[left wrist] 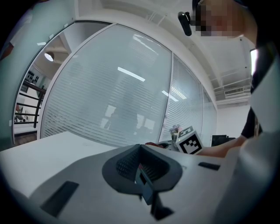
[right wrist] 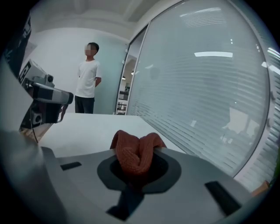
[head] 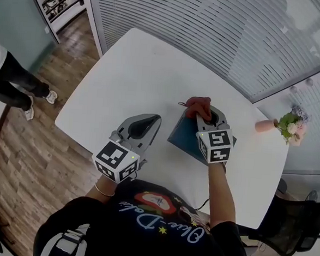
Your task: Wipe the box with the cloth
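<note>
Pinching the rust-red cloth (head: 198, 106) tight in the right tongs (head: 204, 116), bunched folds bulging up past the tips. Holding it right at the far corner of the dark blue box (head: 184, 136), there on the white tabletop (head: 136, 74) near the front edge. Over on the other side, left tongs (head: 157, 119) pressed together on nothing, just beside the box's left edge. Off at the tabletop's right end, a small pink vase of flowers (head: 285, 126).
</note>
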`<action>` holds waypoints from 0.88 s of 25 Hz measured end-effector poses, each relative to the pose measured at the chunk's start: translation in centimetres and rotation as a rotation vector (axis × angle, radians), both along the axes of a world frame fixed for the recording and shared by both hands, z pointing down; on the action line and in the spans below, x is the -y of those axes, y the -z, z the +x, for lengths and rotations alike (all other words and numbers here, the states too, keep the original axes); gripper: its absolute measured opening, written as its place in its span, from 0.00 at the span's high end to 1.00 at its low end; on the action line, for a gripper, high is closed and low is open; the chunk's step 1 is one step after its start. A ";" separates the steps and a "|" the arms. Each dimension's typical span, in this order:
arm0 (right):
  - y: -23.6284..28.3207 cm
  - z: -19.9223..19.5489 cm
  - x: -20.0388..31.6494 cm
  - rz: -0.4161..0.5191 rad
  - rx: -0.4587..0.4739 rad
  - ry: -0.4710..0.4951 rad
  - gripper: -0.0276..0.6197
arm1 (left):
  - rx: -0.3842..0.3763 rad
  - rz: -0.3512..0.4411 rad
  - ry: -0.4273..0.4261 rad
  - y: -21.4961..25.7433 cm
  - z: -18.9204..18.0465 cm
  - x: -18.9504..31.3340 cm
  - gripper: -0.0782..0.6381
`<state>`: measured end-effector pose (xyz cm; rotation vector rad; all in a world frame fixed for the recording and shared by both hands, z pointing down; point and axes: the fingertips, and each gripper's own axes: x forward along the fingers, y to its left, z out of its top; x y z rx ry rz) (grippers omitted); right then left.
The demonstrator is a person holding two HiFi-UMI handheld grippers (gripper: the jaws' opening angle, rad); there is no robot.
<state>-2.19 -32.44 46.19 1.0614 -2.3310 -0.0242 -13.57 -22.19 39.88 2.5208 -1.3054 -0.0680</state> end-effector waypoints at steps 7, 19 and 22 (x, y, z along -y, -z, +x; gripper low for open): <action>-2.6 -2.1 -0.4 -0.052 -0.135 0.092 0.91 | -0.012 -0.007 0.002 -0.4 -0.5 0.7 0.89; -3.6 -0.2 -0.9 -0.105 -0.189 0.069 0.91 | -0.013 -0.005 -0.021 -0.5 0.0 1.0 0.89; -3.7 1.1 -1.1 -0.115 -0.196 0.045 0.91 | -0.011 -0.001 -0.022 -0.4 0.0 1.0 0.89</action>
